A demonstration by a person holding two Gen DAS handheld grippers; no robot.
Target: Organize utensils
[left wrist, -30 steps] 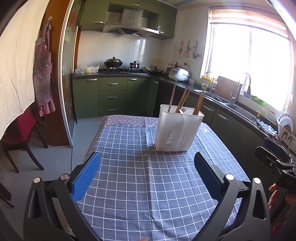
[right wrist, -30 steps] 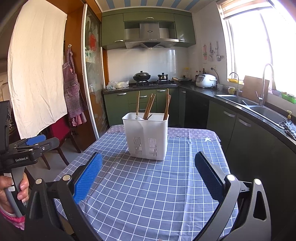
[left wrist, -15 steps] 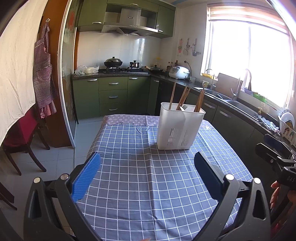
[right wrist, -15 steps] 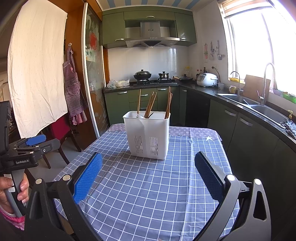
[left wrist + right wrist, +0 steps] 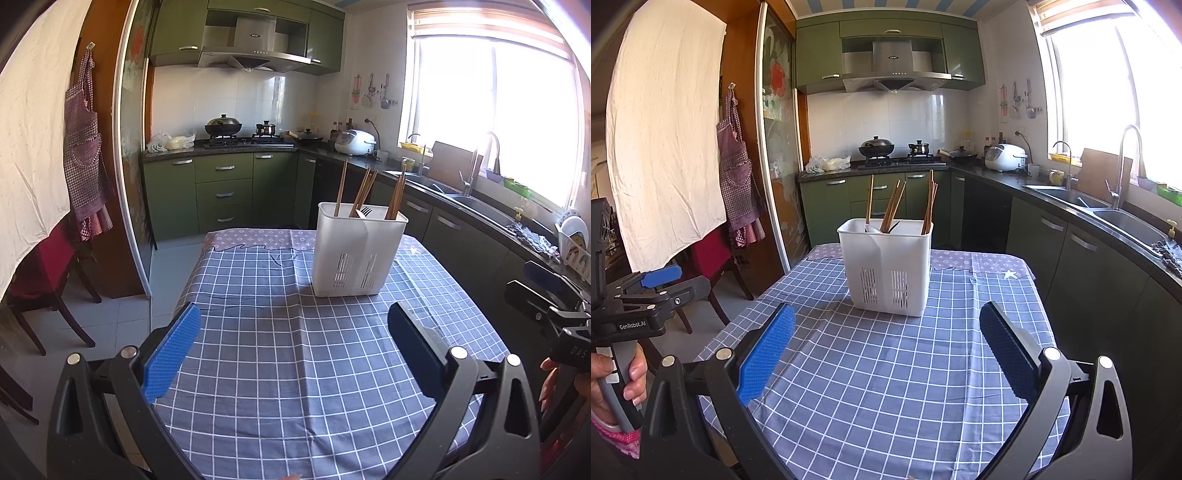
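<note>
A white plastic utensil holder (image 5: 357,254) (image 5: 888,266) stands upright on the blue checked tablecloth (image 5: 295,354) (image 5: 879,373), toward the table's far end. Several wooden chopsticks (image 5: 364,192) (image 5: 892,206) stick out of it, and a metal fork (image 5: 364,211) shows among them. My left gripper (image 5: 293,350) hangs open above the near part of the table, well short of the holder, nothing between its blue pads. My right gripper (image 5: 886,350) is likewise open and empty, in front of the holder. Each gripper also appears at the edge of the other's view, hand-held.
Green kitchen cabinets (image 5: 221,192) and a stove with pots (image 5: 886,151) fill the back wall. A counter with a sink (image 5: 1108,206) runs along the right under a bright window. A red chair (image 5: 44,266) and a hanging apron (image 5: 737,173) are at the left.
Both views have drifted slightly back and up; the holder sits a little farther and higher in frame. Both grippers stay open and empty.
</note>
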